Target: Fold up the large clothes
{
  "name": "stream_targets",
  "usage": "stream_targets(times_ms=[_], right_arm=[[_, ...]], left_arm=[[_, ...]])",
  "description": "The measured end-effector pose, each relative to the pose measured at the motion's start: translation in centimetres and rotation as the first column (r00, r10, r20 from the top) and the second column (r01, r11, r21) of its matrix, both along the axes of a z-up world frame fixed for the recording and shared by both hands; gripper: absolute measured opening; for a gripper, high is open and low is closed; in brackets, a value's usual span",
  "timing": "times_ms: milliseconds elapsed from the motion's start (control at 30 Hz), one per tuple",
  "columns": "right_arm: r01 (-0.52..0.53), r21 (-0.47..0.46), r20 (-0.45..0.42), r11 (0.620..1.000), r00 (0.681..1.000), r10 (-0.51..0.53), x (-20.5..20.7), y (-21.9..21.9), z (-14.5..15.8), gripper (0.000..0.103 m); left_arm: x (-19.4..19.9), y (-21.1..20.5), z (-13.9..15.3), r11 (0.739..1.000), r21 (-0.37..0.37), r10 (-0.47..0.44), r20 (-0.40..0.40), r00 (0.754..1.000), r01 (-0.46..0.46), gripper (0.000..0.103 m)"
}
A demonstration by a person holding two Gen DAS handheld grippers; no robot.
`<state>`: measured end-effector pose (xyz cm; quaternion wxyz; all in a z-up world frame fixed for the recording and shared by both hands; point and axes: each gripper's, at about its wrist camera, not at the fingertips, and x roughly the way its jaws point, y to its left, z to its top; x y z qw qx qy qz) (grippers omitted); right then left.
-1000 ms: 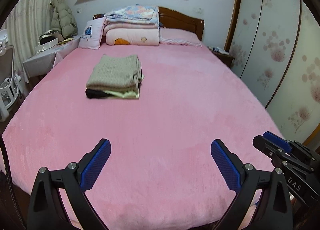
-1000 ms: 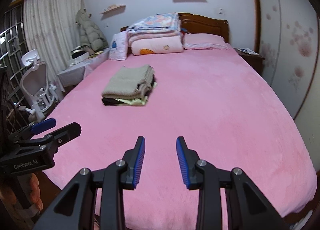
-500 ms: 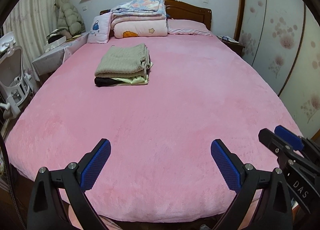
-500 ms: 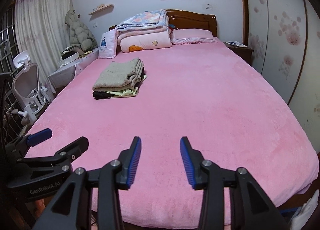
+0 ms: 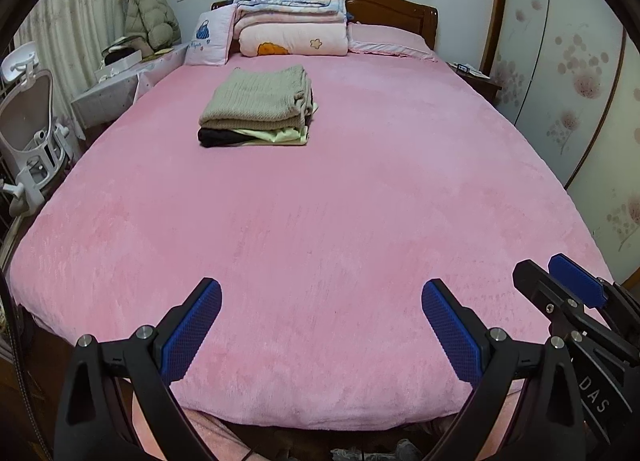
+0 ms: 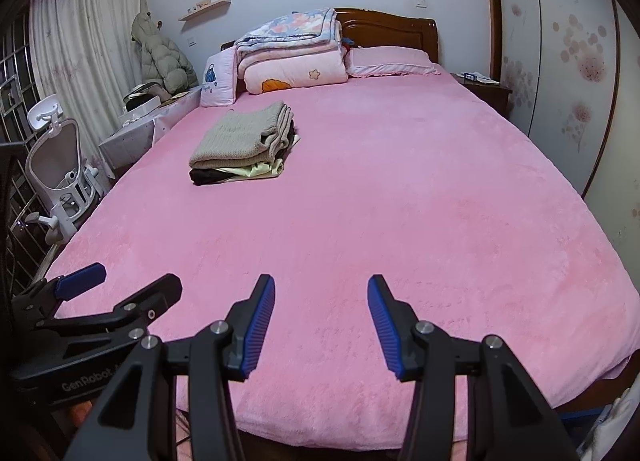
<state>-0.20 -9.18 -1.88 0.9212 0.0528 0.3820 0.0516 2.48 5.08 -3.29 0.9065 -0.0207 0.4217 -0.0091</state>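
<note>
A stack of folded clothes (image 5: 256, 107), beige knit on top with pale green and black pieces under it, lies on the far left part of the pink bed (image 5: 320, 221); it also shows in the right wrist view (image 6: 244, 149). My left gripper (image 5: 320, 301) is open and empty above the bed's foot edge. My right gripper (image 6: 320, 297) is open and empty, also over the foot edge. The right gripper shows at the right of the left wrist view (image 5: 560, 293); the left gripper shows at the left of the right wrist view (image 6: 120, 285).
Folded quilts (image 5: 292, 21) and pillows (image 5: 392, 43) lie at the headboard. A side table (image 5: 116, 89) and a white chair (image 5: 28, 129) stand left of the bed. A nightstand (image 5: 478, 81) and wardrobe doors (image 5: 568, 61) are on the right.
Both grippers have pulled back toward the foot of the bed and risen a little; the bed's foot edge now shows. The right gripper's jaws have opened wider.
</note>
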Motion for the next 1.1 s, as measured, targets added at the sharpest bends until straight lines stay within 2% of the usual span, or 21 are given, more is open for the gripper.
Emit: stream_targets(times_ms=[333,1100], right_arm=[[-0.002,0.003,-0.014,1.000,1.000,0.002,-0.6,0.4,-0.3,0.049],[-0.001,-0.001,-0.005,1.000,1.000,0.001,-0.8,0.3,0.1,0.049]], left_arm=[[-0.5,0.5,-0.4,1.000,-0.016,0.010,-0.026,1.000,-0.010,0.100],[-1.6,-0.5,0.3,1.000,0.022,0.021,0.007,1.000,-0.021,0.100]])
